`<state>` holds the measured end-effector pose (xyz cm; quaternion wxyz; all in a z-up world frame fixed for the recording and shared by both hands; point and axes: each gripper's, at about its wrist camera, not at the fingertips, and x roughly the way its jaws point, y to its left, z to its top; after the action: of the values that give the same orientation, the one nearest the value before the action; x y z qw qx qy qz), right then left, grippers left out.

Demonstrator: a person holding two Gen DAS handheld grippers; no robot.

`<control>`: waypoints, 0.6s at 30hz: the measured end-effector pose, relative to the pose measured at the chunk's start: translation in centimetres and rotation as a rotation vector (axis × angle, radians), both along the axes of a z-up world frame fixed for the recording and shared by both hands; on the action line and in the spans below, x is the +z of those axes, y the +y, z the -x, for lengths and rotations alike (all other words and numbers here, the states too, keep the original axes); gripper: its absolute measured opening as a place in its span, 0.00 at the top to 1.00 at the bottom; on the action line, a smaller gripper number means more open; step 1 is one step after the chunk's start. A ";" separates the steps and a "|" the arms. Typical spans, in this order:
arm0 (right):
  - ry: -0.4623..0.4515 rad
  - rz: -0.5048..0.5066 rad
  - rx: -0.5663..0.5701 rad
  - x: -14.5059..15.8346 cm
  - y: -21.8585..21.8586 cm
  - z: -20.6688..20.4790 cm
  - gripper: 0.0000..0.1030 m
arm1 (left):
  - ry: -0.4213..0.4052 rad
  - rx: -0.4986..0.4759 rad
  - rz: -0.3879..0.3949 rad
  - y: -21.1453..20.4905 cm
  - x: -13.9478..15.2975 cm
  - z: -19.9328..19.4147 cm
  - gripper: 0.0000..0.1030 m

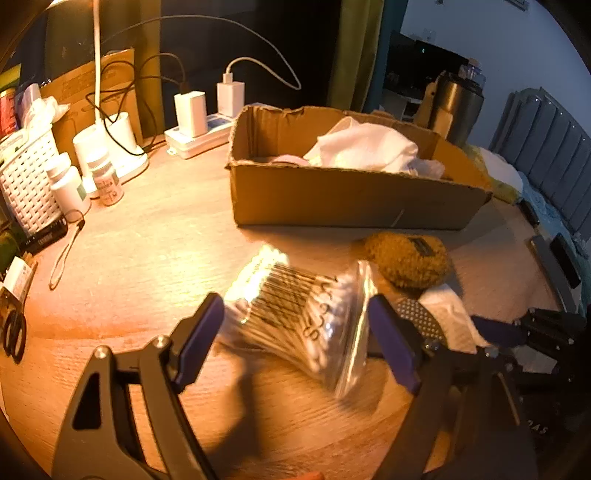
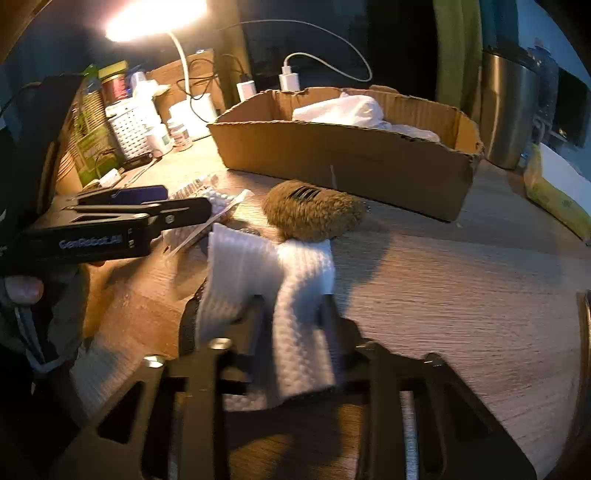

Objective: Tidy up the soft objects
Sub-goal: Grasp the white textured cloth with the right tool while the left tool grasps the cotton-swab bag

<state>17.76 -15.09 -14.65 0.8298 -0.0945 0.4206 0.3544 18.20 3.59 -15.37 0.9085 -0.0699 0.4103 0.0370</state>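
A clear bag of cotton swabs (image 1: 295, 317) lies on the wooden table between the purple pads of my left gripper (image 1: 295, 341), which stands open around it without pressing. My right gripper (image 2: 291, 321) is shut on a white waffle cloth (image 2: 295, 280) that drapes over its fingers, low above the table. A brown fuzzy pouch (image 1: 406, 264) (image 2: 314, 212) rests just in front of the cardboard box (image 1: 351, 195) (image 2: 351, 155). White cloths (image 1: 365, 147) (image 2: 340, 107) lie heaped inside the box.
At the back left stand a power strip with chargers (image 1: 195, 136), pill bottles (image 1: 70, 184) and a white basket (image 1: 26, 177). Scissors (image 1: 14, 332) lie at the left edge. A steel tumbler (image 2: 509, 110) stands right of the box. A lamp (image 2: 155, 14) glares overhead.
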 end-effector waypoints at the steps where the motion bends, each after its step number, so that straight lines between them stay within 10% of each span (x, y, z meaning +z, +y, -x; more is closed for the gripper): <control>1: 0.003 -0.005 0.013 0.0 0.0 0.1 0.80 | -0.002 0.002 -0.002 0.0 0.2 0.0 0.21; 18: -0.034 -0.117 -0.075 2.6 -3.5 -1.2 0.83 | 0.040 -0.038 -0.006 0.6 -1.6 -1.5 0.19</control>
<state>18.96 -18.57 -12.08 0.8535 -0.0361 0.3885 0.3455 19.69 4.17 -17.00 0.9009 -0.0586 0.4294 0.0221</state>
